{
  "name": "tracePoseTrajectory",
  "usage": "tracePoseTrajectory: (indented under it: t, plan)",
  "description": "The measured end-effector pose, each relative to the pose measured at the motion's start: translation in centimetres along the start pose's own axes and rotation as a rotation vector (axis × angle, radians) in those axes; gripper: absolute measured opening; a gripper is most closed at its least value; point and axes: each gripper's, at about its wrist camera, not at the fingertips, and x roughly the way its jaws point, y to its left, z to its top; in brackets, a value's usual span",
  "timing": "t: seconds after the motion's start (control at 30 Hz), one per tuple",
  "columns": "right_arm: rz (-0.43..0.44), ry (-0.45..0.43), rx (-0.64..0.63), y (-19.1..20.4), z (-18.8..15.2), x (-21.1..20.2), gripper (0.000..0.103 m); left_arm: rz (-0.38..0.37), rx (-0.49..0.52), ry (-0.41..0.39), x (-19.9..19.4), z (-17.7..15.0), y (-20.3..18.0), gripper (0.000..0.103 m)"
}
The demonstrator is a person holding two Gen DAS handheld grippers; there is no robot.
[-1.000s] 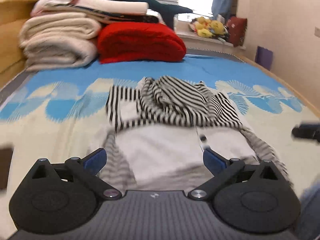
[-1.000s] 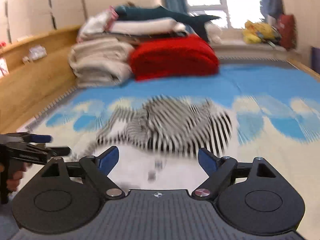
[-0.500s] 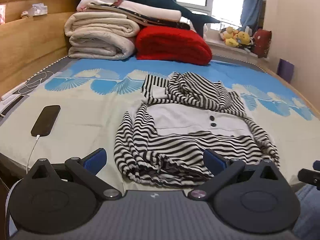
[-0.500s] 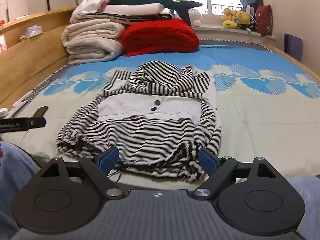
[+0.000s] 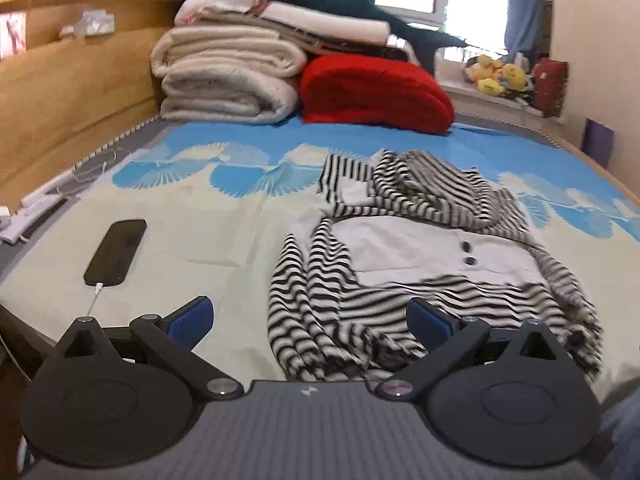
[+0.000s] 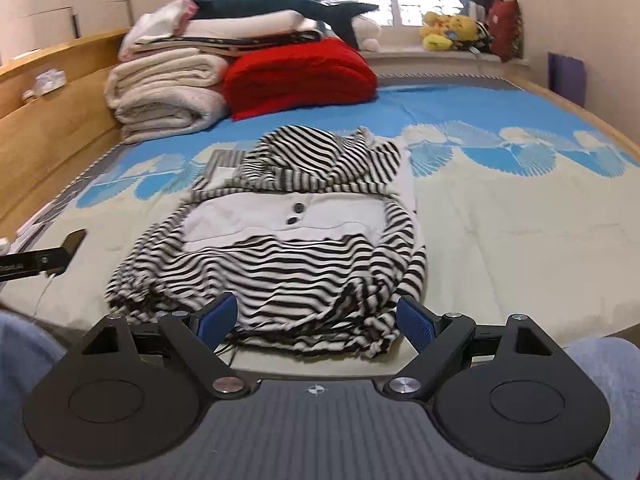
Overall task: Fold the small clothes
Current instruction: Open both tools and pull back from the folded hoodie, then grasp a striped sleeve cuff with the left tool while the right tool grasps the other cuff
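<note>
The bed [image 5: 224,216] is carrying everything in view, its blue-and-cream cover running from the near edge back to a stack of folded blankets [image 5: 224,80] and a red blanket [image 5: 372,96] at the far end, with a wooden side board [image 5: 72,92] along the left. The striped hooded top [image 6: 288,232] is lying front-up near the middle of the near half, hood toward the blankets and hem toward the near edge, sleeves drawn in along its sides. The left gripper [image 5: 310,318] is hanging over the near edge with its jaws standing wide apart and holding nothing; the top's left sleeve and hem are showing between and beyond them, with no contact visible. The right gripper [image 6: 316,316] is likewise holding its jaws wide apart and empty, the hem lying just beyond them. Compared with a second ago, both views are now showing the whole garment from farther back and nearer the bed's edge. Bare cover is lying open to the right of the top. To its left a dark phone [image 5: 116,252] on a cable is resting well apart from the sleeve.
</note>
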Motion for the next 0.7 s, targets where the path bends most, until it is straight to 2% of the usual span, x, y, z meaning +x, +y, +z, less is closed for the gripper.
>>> tracePoseTrajectory:
  t: [0.23, 0.33, 0.47, 0.5, 0.57, 0.6, 0.63, 0.67, 0.7]
  plan:
    - [-0.114, 0.106, 0.163, -3.2, 1.4, 10.0, 0.087, -0.01, -0.046, 0.144, 9.6, 1.3, 1.3, 0.103]
    - [-0.159, 0.16, 0.204, -4.3, 1.5, 13.3, 0.087, -0.031, -0.066, 0.232, 13.2, 1.1, 1.8, 0.103]
    - [-0.156, 0.291, 0.264, -6.2, 0.2, 17.0, 0.089, -0.078, -0.147, 0.382, 17.2, 0.0, 2.9, 0.102]
    - [-0.14, 0.282, 0.263, -6.4, -0.1, 17.2, 0.092, -0.1, -0.177, 0.4, 17.5, -0.3, 3.3, 0.098]
    - [-0.118, 0.286, 0.211, -6.0, -0.2, 17.1, 0.092, -0.138, -0.214, 0.41, 17.3, -0.6, 3.8, 0.066]
    - [-0.1, 0.288, 0.193, -5.8, -0.2, 16.9, 0.076, -0.161, -0.195, 0.405, 17.0, -0.5, 3.8, 0.031]
    - [-0.045, 0.291, 0.174, -5.6, -0.1, 16.7, 0.041, -0.187, -0.174, 0.399, 16.4, -0.3, 3.7, 0.007]
    - [-0.007, 0.306, 0.162, -5.4, 0.0, 16.6, 0.029, -0.209, -0.171, 0.391, 15.8, -0.1, 3.7, 0.007]
    - [0.006, 0.305, 0.158, -5.4, 0.3, 16.3, 0.025, -0.223, -0.175, 0.377, 15.0, 0.2, 3.8, 0.007]
